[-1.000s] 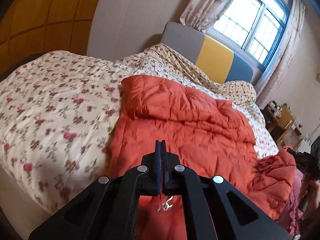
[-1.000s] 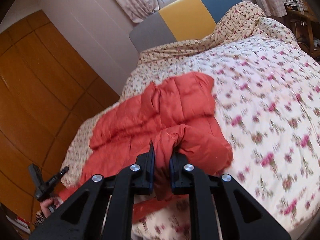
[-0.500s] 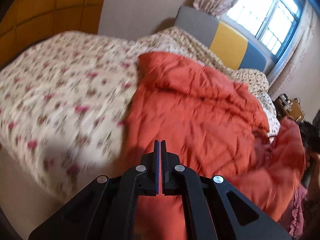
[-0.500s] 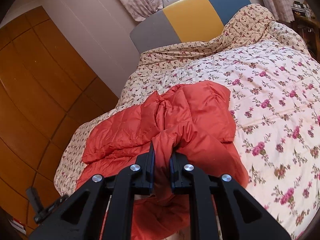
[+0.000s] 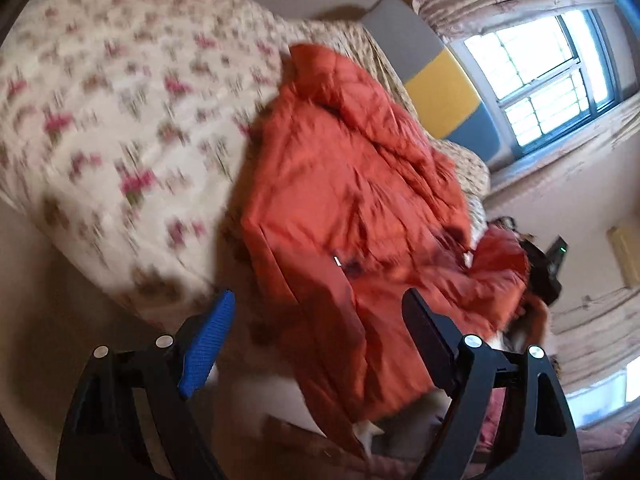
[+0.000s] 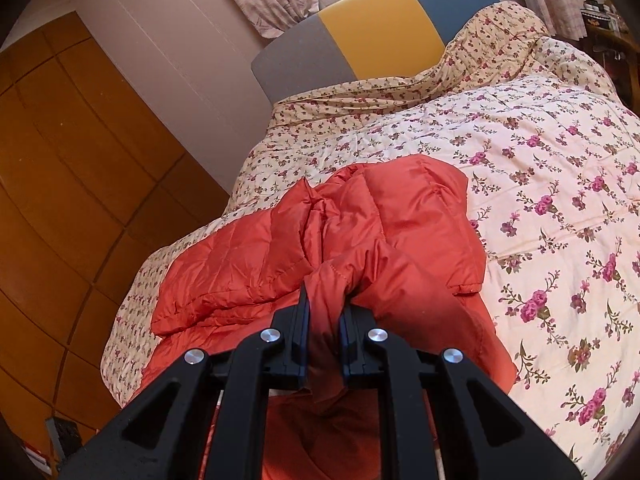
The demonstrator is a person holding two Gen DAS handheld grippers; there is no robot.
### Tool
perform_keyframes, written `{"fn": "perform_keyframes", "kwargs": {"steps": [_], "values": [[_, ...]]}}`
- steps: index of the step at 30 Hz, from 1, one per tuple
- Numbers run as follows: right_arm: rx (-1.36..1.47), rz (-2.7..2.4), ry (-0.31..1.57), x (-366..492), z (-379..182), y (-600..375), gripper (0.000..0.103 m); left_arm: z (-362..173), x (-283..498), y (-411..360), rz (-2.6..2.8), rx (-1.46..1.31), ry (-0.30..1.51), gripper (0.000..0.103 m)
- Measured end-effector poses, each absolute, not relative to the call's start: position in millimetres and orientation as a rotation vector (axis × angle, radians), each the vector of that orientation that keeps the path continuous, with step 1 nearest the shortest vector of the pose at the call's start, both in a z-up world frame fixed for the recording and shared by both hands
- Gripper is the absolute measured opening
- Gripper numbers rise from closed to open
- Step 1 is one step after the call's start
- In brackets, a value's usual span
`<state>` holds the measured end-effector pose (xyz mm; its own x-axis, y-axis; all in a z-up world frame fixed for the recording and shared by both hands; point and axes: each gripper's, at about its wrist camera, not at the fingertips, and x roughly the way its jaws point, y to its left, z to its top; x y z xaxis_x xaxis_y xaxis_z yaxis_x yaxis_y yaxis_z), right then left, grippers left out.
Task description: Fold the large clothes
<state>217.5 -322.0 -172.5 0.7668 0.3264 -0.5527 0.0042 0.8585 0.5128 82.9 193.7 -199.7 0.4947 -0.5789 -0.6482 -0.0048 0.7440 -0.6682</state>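
Observation:
A large orange quilted jacket (image 5: 352, 200) lies on a floral bed cover and hangs over the bed's near edge. My left gripper (image 5: 320, 320) is open and empty, its fingers to either side of the hanging hem, and this view is blurred. My right gripper (image 6: 324, 320) is shut on a bunched fold of the jacket (image 6: 384, 236) and holds it above the bed edge. The other gripper (image 5: 540, 264) shows at the jacket's right end in the left wrist view.
The bed with its floral cover (image 6: 540, 168) has a grey, yellow and blue headboard (image 6: 372, 36) under a curtained window (image 5: 548, 80). A wooden wardrobe (image 6: 60, 184) stands to the left. A cluttered side table (image 6: 608, 12) is at the far right.
My left gripper has opened, let go of the jacket hem and swung down towards the bed edge. My right gripper keeps its hold and has drawn back a little.

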Motion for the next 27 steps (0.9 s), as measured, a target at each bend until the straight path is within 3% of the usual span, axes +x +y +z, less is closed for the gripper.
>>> {"fn": "perform_keyframes", "kwargs": {"steps": [1,3,5,8,14,27], "values": [[0.514,0.183,0.681,217.7,-172.1,-321.8,0.011,-201.1,81.7,190.8,-0.392,-0.667,1.024,0.083],[0.511,0.181,0.680,217.7,-171.6,-321.4,0.011,-205.9,80.4,183.3,-0.442,-0.682,1.054,0.065],[0.516,0.180,0.680,218.7,-171.8,-322.0,0.011,-208.1,82.6,177.9,-0.443,-0.687,1.069,0.031],[0.523,0.171,0.674,219.7,-171.1,-323.9,0.011,-202.1,96.0,178.8,-0.452,-0.767,1.034,0.015],[0.572,0.158,0.664,225.0,-167.3,-337.9,0.011,-172.3,137.3,191.3,-0.426,-0.895,0.901,0.010],[0.751,0.087,0.675,289.2,-171.0,-381.4,0.011,-118.6,290.9,162.4,-0.397,-0.790,0.787,0.010]]}}
